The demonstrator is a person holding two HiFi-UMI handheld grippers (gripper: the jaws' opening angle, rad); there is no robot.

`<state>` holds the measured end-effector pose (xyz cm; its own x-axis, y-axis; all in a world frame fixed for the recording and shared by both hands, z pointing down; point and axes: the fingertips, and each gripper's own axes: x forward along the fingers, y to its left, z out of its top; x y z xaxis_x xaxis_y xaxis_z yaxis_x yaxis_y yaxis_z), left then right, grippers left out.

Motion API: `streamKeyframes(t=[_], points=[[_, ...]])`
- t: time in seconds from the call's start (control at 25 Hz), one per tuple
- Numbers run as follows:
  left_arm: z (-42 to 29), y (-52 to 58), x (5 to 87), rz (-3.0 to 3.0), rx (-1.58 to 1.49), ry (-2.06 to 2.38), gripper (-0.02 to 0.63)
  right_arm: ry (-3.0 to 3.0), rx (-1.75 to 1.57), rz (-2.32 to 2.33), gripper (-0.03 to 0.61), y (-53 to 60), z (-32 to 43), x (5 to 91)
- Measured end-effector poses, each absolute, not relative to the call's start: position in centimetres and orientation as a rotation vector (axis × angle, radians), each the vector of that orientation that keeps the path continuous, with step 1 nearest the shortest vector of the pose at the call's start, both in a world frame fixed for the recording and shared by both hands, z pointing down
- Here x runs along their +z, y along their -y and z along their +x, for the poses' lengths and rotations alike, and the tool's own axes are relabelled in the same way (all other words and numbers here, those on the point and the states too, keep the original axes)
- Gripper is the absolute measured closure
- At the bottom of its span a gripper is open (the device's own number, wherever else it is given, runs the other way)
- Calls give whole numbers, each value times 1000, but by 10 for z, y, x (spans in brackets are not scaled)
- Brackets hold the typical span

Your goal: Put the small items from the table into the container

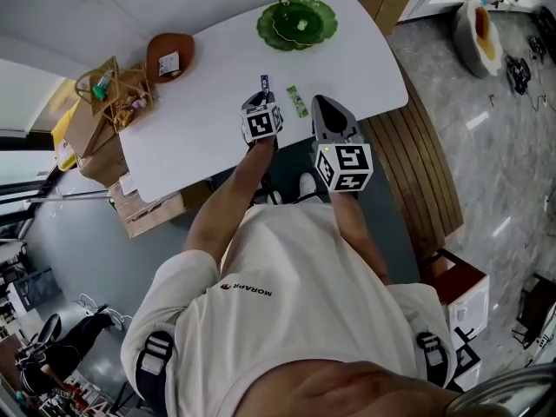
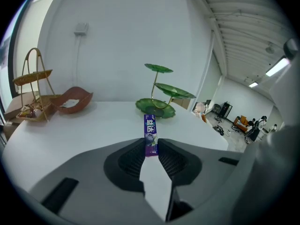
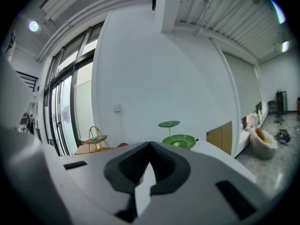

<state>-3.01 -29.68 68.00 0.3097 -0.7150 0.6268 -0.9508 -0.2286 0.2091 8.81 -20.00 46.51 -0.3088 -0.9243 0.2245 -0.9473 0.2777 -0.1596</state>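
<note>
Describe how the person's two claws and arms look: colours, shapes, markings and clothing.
Both the left claw and the right claw are matte grey moulded shells with two dark, ribbed pads inside. Each carries a white cube printed with black square markers. No cables show. The person wears a cream short-sleeved T-shirt with small dark lettering, and dark straps with buckles at the shoulders.

I see a white short-sleeved T-shirt point(image 1: 295, 320) with small dark lettering and black buckled straps point(image 1: 155, 354) at its shoulders. Beyond the T-shirt, the left gripper point(image 2: 151, 146) and right gripper point(image 3: 150, 149) are grey shells with black ribbed pads point(image 2: 132, 159), each bearing a black-and-white marker cube point(image 1: 261, 122).
</note>
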Motion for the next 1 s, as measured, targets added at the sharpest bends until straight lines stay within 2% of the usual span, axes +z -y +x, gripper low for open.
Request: streamKeyframes(t=[1.0], points=[[5,345,600,2344,433,1478,525,2430,380,1806,571,199,95,459]])
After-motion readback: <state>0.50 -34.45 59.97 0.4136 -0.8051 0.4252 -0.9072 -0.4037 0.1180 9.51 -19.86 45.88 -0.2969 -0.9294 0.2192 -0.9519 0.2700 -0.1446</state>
